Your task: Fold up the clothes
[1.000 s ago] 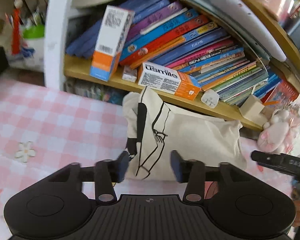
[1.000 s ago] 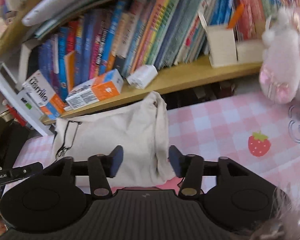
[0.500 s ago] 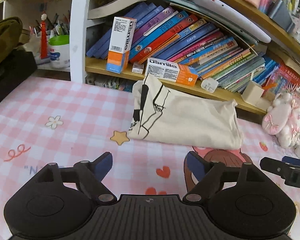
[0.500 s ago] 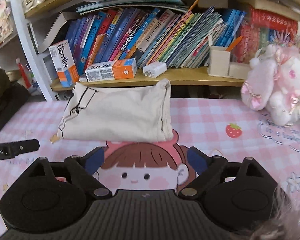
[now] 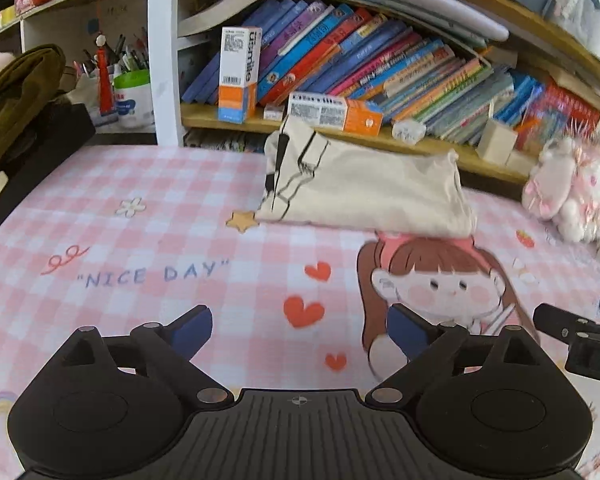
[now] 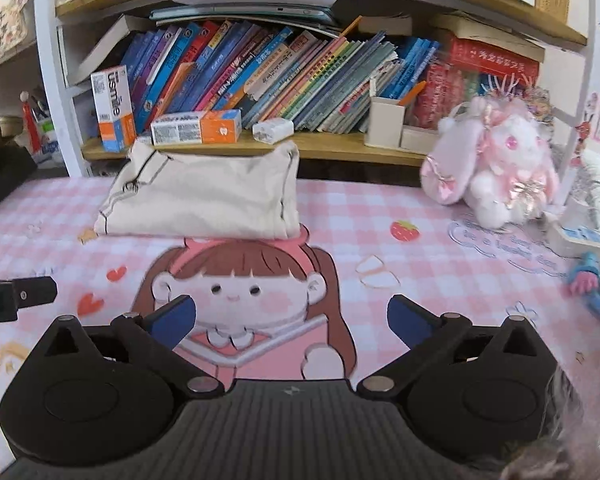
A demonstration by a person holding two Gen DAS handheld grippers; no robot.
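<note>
While the left wrist camera is looking down over the pink checked table mat point(image 5: 112, 184), the left gripper point(image 5: 300, 330) is hanging above it with its blue-padded jaws wide apart; they have just been opening, and only the printed hearts are showing in the gap, nothing held. The folded cream garment point(image 5: 364, 192) with black line drawing is lying at the far edge of the mat, just under the wooden shelf point(image 5: 220, 122), well apart from the gripper and touching the printed star at its left corner. On the shelf an upright toothpaste box point(image 5: 238, 74) is leaning against the slanted books point(image 5: 380, 60), and a second toothpaste box point(image 5: 334, 110) is lying flat just behind the garment. A pink plush rabbit point(image 5: 568, 188) is sitting at the right, and the tip of the right gripper point(image 5: 572, 332) is showing at the right edge. In the right wrist view, the right gripper point(image 6: 292, 320) is also standing with its jaws fully spread, having just been opening, and between them only the printed cartoon girl point(image 6: 236, 280) on the mat is showing. The folded garment point(image 6: 204, 200) is resting beyond the girl's pink hat, its near edge touching it, in front of the shelf point(image 6: 332, 148). The plush rabbit point(image 6: 496, 160) is sitting to the right of it, well apart, near a printed strawberry point(image 6: 405, 231). A black part of the left gripper point(image 6: 16, 298) is showing at the left edge.
</note>
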